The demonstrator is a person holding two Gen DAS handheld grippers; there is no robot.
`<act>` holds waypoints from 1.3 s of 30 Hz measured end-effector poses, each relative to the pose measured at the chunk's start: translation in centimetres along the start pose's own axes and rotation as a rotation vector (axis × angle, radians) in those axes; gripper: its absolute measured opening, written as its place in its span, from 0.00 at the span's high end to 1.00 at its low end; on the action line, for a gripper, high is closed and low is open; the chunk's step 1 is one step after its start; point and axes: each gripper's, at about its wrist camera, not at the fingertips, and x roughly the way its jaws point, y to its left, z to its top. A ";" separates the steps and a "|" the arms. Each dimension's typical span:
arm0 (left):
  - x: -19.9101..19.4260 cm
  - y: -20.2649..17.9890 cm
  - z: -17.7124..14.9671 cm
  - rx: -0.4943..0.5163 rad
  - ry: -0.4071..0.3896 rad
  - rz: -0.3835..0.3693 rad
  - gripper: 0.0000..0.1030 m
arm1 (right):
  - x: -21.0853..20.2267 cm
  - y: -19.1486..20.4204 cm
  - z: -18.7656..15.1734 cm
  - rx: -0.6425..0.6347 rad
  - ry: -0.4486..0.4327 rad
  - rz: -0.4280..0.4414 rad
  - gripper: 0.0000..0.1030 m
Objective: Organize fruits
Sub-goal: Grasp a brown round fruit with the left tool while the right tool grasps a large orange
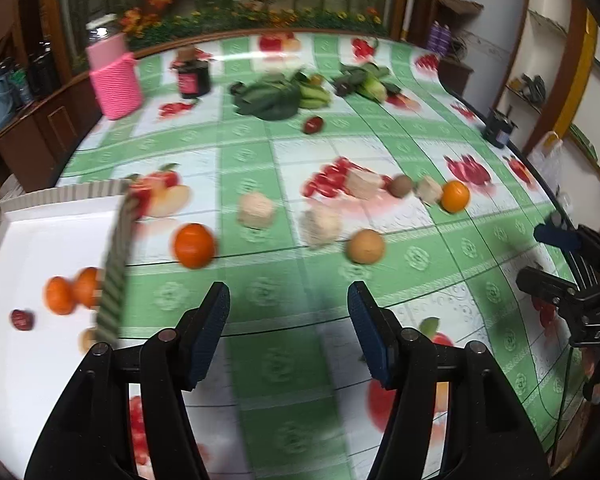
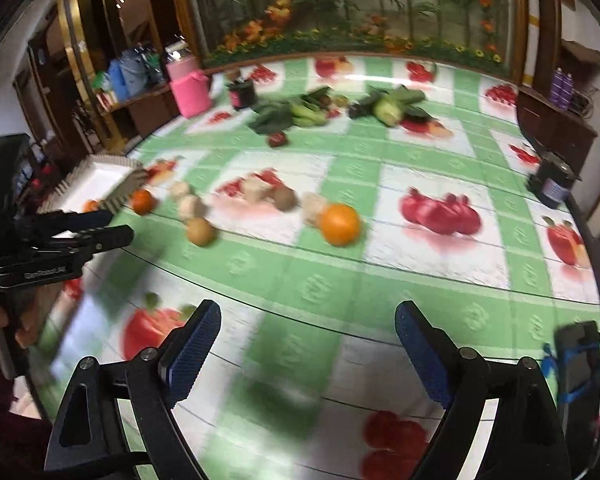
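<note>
A white tray (image 1: 40, 240) with a ribbed rim sits at the left and holds two oranges (image 1: 60, 295) and a small red fruit (image 1: 22, 319). On the cloth lie an orange (image 1: 194, 245), a tan round fruit (image 1: 366, 246), a second orange (image 1: 455, 196), a kiwi (image 1: 400, 186) and a red fruit (image 1: 313, 124). My left gripper (image 1: 288, 300) is open and empty above the cloth, short of the orange and the tan fruit. My right gripper (image 2: 308, 320) is open and empty, short of an orange (image 2: 340, 225) and the tan fruit (image 2: 200, 232). The tray (image 2: 96, 178) shows at the left there.
Beige foam blocks (image 1: 256, 210) lie among the fruit. Leafy greens and bananas (image 1: 280, 96), corn (image 1: 374, 86), a dark jar (image 1: 194, 76) and a pink holder (image 1: 116, 80) stand at the back. A dark jar (image 2: 554, 184) sits by the right edge.
</note>
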 end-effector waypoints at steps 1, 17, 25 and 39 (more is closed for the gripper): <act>0.4 -0.4 0.1 0.001 0.008 -0.012 0.42 | 0.1 -0.3 -0.2 -0.002 0.000 -0.009 0.13; 4.1 -3.5 1.3 -0.006 0.069 -0.054 0.42 | 2.4 -0.3 2.2 -0.058 -0.006 0.037 0.24; 4.9 -4.0 1.7 -0.009 0.079 -0.040 0.42 | 5.1 -1.4 4.2 -0.087 0.015 0.065 0.27; 4.7 -3.6 1.6 -0.005 0.043 -0.033 0.75 | 7.7 -2.1 4.7 -0.078 0.050 0.044 0.67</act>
